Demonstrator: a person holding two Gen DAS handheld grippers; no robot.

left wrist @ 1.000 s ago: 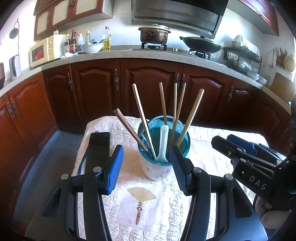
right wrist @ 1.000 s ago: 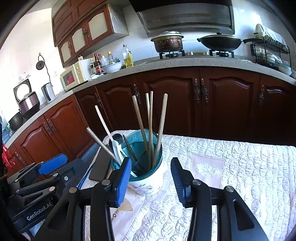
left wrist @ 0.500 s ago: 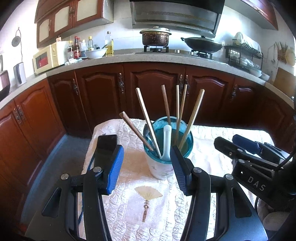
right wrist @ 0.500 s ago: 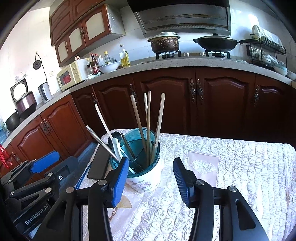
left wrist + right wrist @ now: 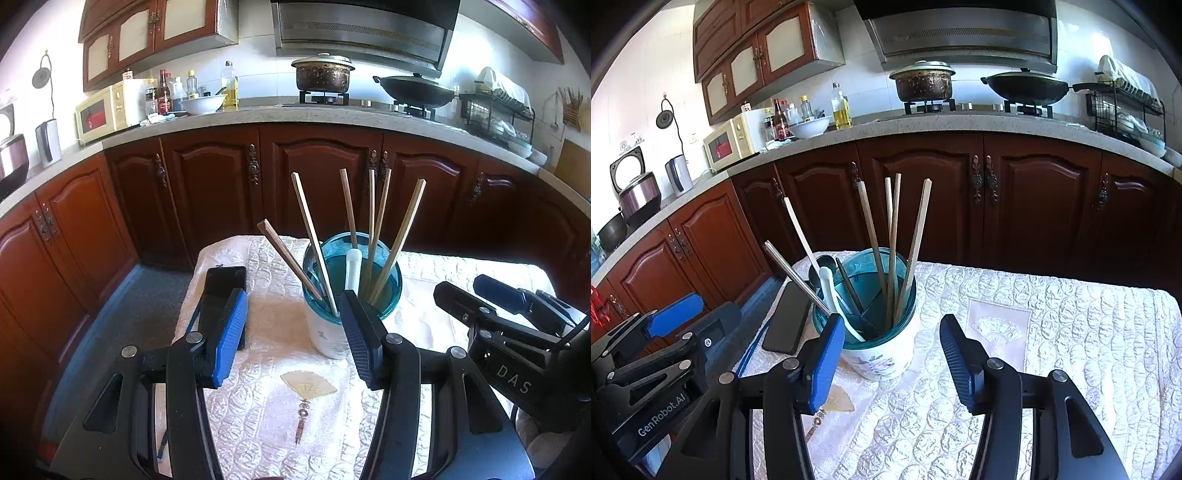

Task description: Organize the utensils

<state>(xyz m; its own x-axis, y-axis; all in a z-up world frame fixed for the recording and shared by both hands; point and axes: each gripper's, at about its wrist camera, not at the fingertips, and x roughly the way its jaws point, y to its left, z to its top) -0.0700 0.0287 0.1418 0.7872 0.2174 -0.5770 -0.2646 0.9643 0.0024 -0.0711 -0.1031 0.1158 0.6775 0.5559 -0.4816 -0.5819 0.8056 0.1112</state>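
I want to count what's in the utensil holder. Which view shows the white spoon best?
The right wrist view: the white spoon shows its whole handle leaning on the utensil holder's rim. In the left wrist view only its handle end shows, its lower part hidden behind a jaw.

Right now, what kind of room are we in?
A home kitchen, most likely. A pot and wok sit on a gas stove, a microwave stands on the counter, and wooden cabinets line the wall.

Upright teal-rimmed white holder (image 5: 882,354), chopsticks (image 5: 892,243) and white spoon (image 5: 352,267) standing inside
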